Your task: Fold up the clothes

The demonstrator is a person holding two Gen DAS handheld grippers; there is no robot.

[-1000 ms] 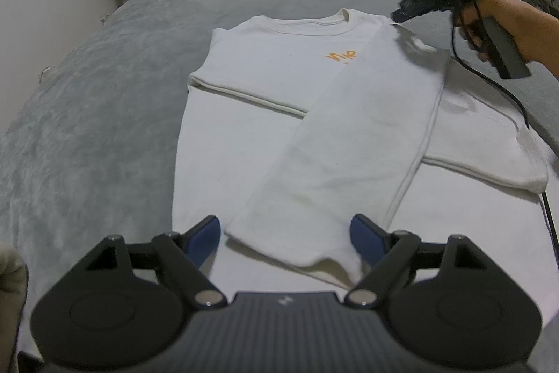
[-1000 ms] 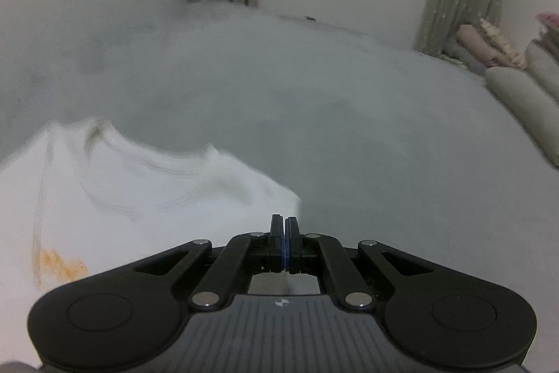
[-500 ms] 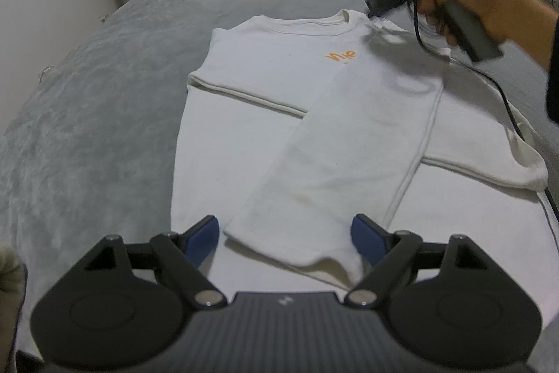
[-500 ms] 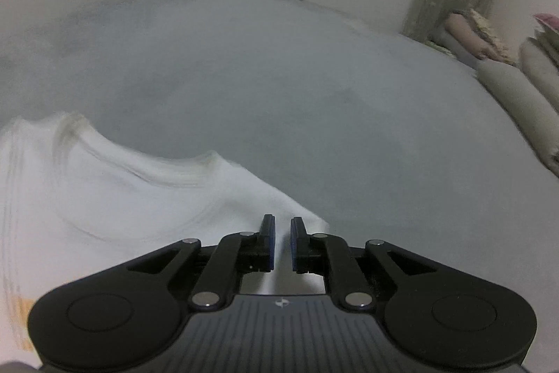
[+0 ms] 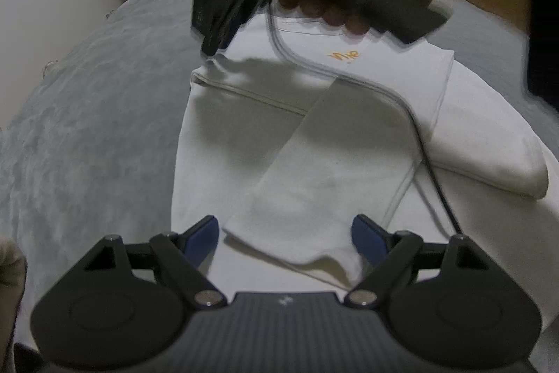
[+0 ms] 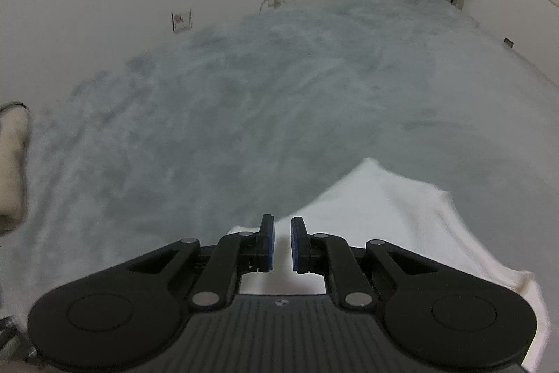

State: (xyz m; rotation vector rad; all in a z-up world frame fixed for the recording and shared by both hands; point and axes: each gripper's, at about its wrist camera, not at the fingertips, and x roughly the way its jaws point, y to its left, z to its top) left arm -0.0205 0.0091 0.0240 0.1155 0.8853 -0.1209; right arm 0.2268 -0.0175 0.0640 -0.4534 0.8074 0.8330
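Lying flat on the grey bedspread (image 5: 87, 135), white sweatshirt (image 5: 244, 135) has one sleeve (image 5: 325, 170) folded diagonally across its front. Left gripper (image 5: 284, 233) spread wide, straddling the cuff, pads not pressing. Right gripper (image 6: 281, 242) empty, jaws slightly parted over the shoulder edge.

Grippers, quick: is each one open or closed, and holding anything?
Left gripper: open, the folded sleeve cuff of the white long-sleeved shirt between its blue pads, ungripped.
Right gripper: open a narrow crack, holding nothing.
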